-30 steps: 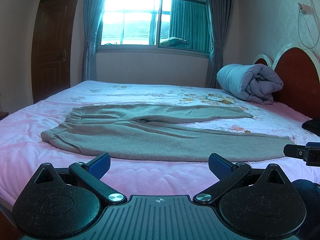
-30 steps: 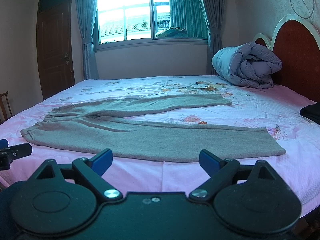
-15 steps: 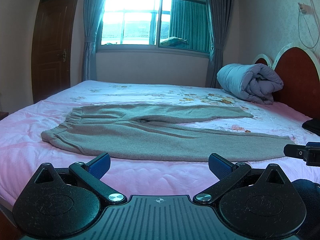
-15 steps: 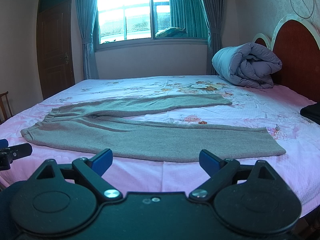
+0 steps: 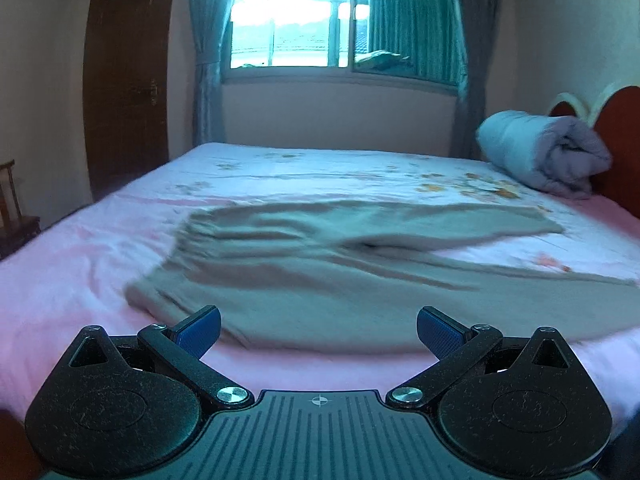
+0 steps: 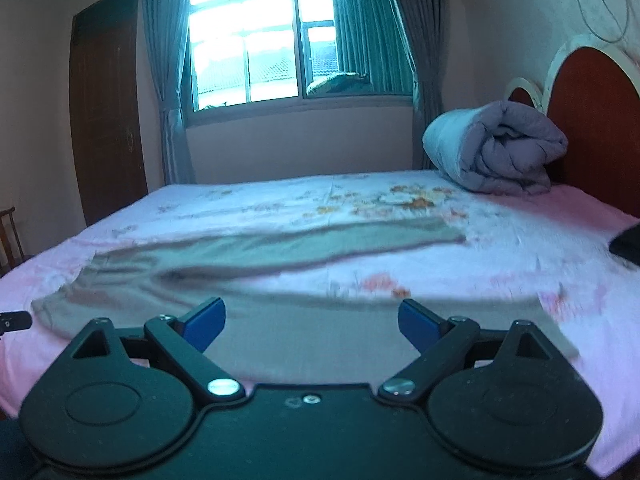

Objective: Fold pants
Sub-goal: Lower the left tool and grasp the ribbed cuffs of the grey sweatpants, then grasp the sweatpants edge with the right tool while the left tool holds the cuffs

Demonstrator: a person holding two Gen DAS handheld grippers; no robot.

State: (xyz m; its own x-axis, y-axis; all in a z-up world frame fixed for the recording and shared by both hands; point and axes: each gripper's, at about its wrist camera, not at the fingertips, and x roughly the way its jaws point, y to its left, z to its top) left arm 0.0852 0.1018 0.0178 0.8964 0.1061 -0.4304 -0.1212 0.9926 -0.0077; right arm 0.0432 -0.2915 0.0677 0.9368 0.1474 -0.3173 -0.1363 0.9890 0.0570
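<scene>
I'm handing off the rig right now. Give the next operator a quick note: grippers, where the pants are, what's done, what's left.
Left gripper: open, empty, poised over the near edge of the pants, toward the waistband end.
Right gripper: open, empty, poised over the near leg, toward the cuff end.
Pants: grey, spread flat on the pink floral bedsheet, waistband to the left, both legs running right and splayed apart.
Also on the bed: a rolled grey quilt by the headboard, and a dark item at the right edge.
Done: no fold is visible.
Left: grasp the near leg at both ends, fold it onto the far leg, then fold lengthwise.
</scene>
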